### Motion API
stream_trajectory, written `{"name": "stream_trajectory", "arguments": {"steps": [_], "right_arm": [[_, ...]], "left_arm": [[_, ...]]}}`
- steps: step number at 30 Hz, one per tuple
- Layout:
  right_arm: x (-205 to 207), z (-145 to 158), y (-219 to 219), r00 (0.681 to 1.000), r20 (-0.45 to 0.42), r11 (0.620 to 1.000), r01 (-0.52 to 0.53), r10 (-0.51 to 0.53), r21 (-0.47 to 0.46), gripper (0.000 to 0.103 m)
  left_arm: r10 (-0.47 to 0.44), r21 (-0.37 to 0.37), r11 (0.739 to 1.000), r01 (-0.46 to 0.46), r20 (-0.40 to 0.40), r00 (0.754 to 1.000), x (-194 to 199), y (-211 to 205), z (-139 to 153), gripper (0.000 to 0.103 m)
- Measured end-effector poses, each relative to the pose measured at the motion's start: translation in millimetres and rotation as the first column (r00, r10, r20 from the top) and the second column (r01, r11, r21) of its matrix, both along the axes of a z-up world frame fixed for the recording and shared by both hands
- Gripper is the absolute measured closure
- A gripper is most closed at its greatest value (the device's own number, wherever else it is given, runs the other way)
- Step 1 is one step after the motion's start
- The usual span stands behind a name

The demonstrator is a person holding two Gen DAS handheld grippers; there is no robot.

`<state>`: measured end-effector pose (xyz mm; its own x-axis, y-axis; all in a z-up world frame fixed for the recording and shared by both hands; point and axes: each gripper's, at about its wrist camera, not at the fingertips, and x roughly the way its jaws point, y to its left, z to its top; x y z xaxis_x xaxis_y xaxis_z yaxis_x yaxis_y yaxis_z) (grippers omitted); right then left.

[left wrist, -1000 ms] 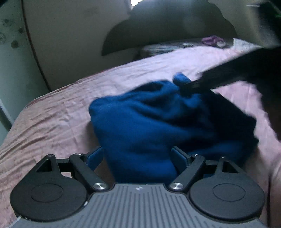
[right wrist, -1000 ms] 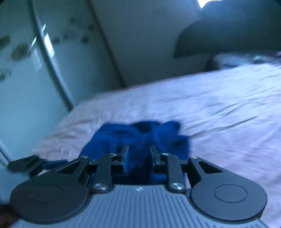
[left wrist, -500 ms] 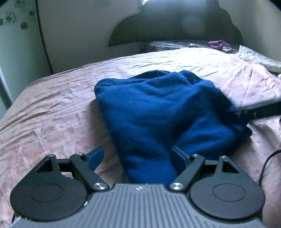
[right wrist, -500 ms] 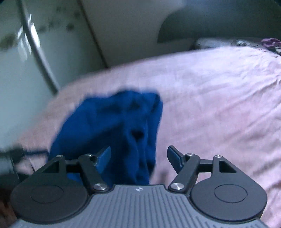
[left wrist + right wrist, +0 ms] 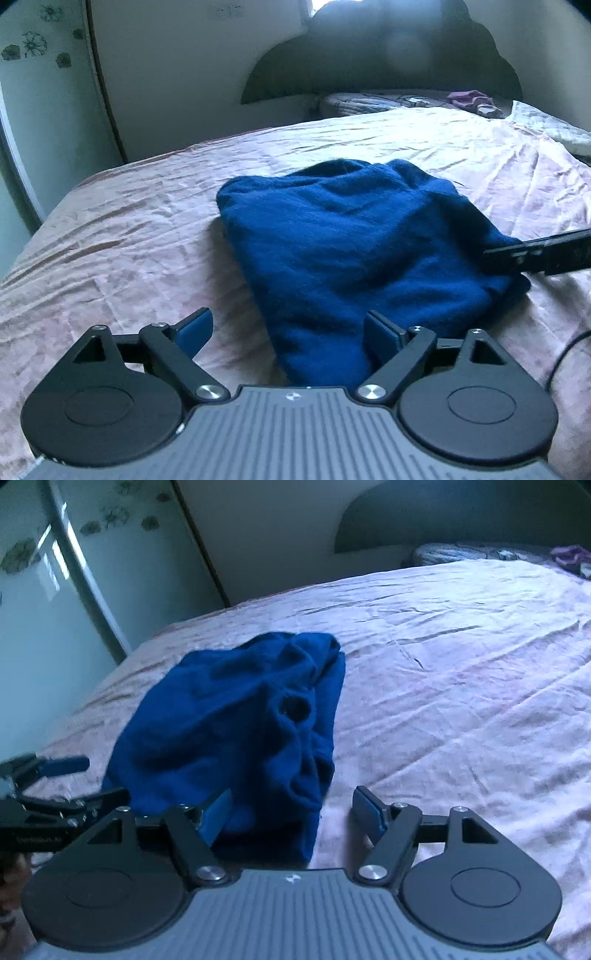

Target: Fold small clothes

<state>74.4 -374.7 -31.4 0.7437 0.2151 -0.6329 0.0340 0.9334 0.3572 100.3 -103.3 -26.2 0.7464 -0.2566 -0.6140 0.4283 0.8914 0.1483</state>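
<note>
**Blue garment lies bunched on bed as both grippers hang open**

A bed [image 5: 122, 236] under a wrinkled pink sheet fills both wrist views, with a dark headboard [image 5: 388, 55] at the far end and a pale flower-printed wardrobe door [image 5: 55, 602] along one side. A small blue knitted garment [image 5: 354, 258] lies on the sheet near the bed's near edge, folded over itself into a thick, uneven bundle; the right wrist view shows loose folds and a round opening [image 5: 295, 707] along one side, perhaps a sleeve or neck hole.

The left gripper [image 5: 288, 332] hovers at the near end of the bundle, jaws wide and holding nothing, with a corner of the cloth lying between them. The right gripper [image 5: 291, 812] sits at the bundle's other side, jaws likewise wide and empty, the cloth's edge just inside the left one.

The fabric looks soft, fuzzy and light, with no stiffness of its own, so it will likely sag and slump wherever it is not supported. By that judgement, the safest holds are on an outer edge or corner where a single layer or hem can be pinched, not the thick middle, where the jaws could catch several layers at once and drag the fold apart. The sheet beneath seems loose enough to be nipped by mistake.
</note>
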Motion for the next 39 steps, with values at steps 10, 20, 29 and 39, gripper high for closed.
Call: {"name": "stream_trajectory", "arguments": {"steps": [10,20,29,39], "right_arm": [[36,-3,-23,1.0,-0.011,0.992,0.015,-0.014,0.126,0.03],[65,-13,-32,0.998,0.034,0.97,-0.064,0.057,0.236,0.018],[83,-24,-19,0.99,0.092,0.936,-0.131,0.107,0.326,0.019],[77,-29,-22,0.999,0.041,0.923,-0.04,0.026,0.383,0.07]], "left_arm": [[0.073,-0.054,0.996,-0.076,-0.056,0.996,45,6,0,0.004],[0.078,-0.29,0.948,-0.132,-0.191,0.979,91,25,-10,0.003],[0.009,-0.416,0.904,-0.102,-0.221,0.975,101,29,-29,0.003],[-0.068,-0.47,0.882,-0.046,-0.223,0.973,93,31,-21,0.079]]}}
